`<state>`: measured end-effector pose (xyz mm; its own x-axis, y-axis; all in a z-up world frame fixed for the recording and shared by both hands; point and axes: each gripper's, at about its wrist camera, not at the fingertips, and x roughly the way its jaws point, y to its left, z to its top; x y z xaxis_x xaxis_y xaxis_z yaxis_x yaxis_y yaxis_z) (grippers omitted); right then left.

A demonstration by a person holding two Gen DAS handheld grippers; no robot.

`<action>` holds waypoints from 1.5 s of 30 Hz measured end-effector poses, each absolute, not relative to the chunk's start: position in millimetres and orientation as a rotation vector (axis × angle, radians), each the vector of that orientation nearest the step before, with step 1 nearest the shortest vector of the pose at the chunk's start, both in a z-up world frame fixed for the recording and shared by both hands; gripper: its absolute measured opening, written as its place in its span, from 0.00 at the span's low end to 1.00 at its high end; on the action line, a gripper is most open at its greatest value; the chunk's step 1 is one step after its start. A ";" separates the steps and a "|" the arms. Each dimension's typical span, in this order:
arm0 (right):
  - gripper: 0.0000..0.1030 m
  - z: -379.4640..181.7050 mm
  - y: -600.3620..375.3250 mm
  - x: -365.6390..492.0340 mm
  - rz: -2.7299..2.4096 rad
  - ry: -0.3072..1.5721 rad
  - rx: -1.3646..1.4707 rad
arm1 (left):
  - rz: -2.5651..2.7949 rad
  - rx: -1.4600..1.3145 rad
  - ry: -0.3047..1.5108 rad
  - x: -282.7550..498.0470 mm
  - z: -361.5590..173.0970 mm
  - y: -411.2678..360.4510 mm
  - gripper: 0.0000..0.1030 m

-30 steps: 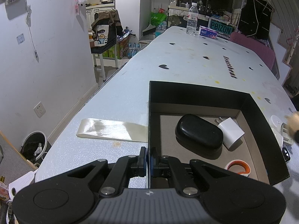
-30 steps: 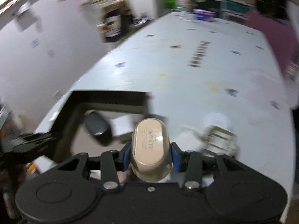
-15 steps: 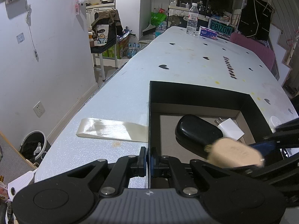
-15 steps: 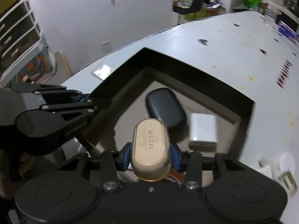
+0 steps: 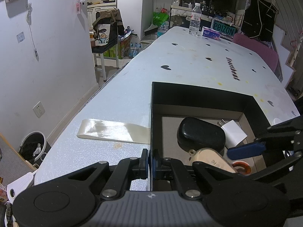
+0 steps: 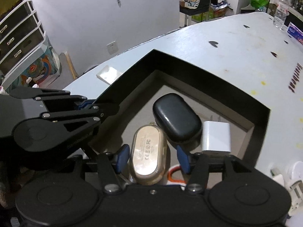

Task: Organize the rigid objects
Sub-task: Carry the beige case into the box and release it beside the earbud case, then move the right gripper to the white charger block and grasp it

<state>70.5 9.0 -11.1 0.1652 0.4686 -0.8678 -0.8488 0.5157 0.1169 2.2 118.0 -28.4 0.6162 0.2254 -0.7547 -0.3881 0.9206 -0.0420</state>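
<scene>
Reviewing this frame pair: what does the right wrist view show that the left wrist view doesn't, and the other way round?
Only the right wrist view: the beige case lying between the right gripper's spread blue pads, its printed face up, leaning on the black case; the jaws have just been opening. Also the drawer unit.

Only the left wrist view: the left gripper's pads shut on the black box's near wall, and the whole tape strip.

Both: box, black case, white charger, orange ring.
</scene>
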 end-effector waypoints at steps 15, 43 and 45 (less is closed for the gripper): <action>0.39 -17.9 1.1 72.2 1.001 1.071 -0.389 | 0.357 -0.209 0.838 2.1 -28.1 117.8 0.04; 0.78 34.6 -56.5 45.2 0.774 0.959 -0.317 | 0.359 -0.212 0.837 4.0 -29.8 118.2 0.04; 0.82 38.2 -62.6 42.0 0.761 0.950 -0.299 | 0.359 -0.212 0.838 3.9 -29.6 118.3 0.04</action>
<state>42.0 -62.6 38.2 0.3512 0.4527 -0.8196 -0.7012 0.7073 0.0902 3.9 118.3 -29.6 0.6143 0.2264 -0.7559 -0.3911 0.9194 -0.0424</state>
